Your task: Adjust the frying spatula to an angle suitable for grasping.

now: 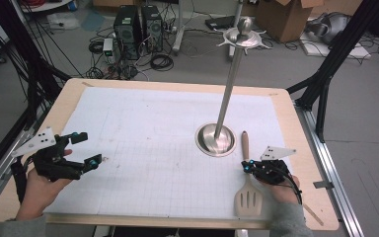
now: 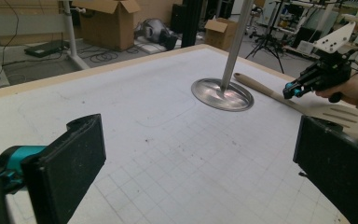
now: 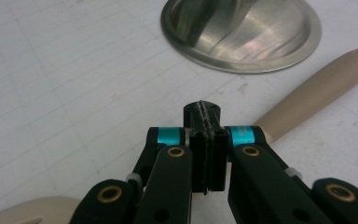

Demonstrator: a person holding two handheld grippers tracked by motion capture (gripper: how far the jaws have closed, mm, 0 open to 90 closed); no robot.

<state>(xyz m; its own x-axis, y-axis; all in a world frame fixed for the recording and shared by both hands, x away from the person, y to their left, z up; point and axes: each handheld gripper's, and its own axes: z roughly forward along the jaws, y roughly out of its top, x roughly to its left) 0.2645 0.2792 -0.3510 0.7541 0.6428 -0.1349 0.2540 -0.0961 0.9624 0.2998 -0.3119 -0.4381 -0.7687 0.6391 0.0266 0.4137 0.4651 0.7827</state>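
A beige slotted spatula (image 1: 247, 196) lies on the white gridded mat (image 1: 148, 128), its handle pointing at the base of a metal stand (image 1: 216, 139). My right gripper (image 1: 247, 167) hovers just over the spatula's handle (image 3: 307, 93), shut, with the pads pressed together and nothing between them (image 3: 204, 114). My left gripper (image 1: 90, 149) is held above the mat's left side, open wide and empty, and its pads (image 2: 70, 158) frame the bare mat. From the left gripper view I see the stand's base (image 2: 222, 94), the spatula (image 2: 326, 112) and the right gripper (image 2: 294, 88) farther off.
The stand's thin pole rises from its round base to a ring of hooks (image 1: 245, 37) at the top. The wooden table's edge (image 1: 306, 148) runs close by on the right. Beyond the table are boxes, cables and computer towers on the floor.
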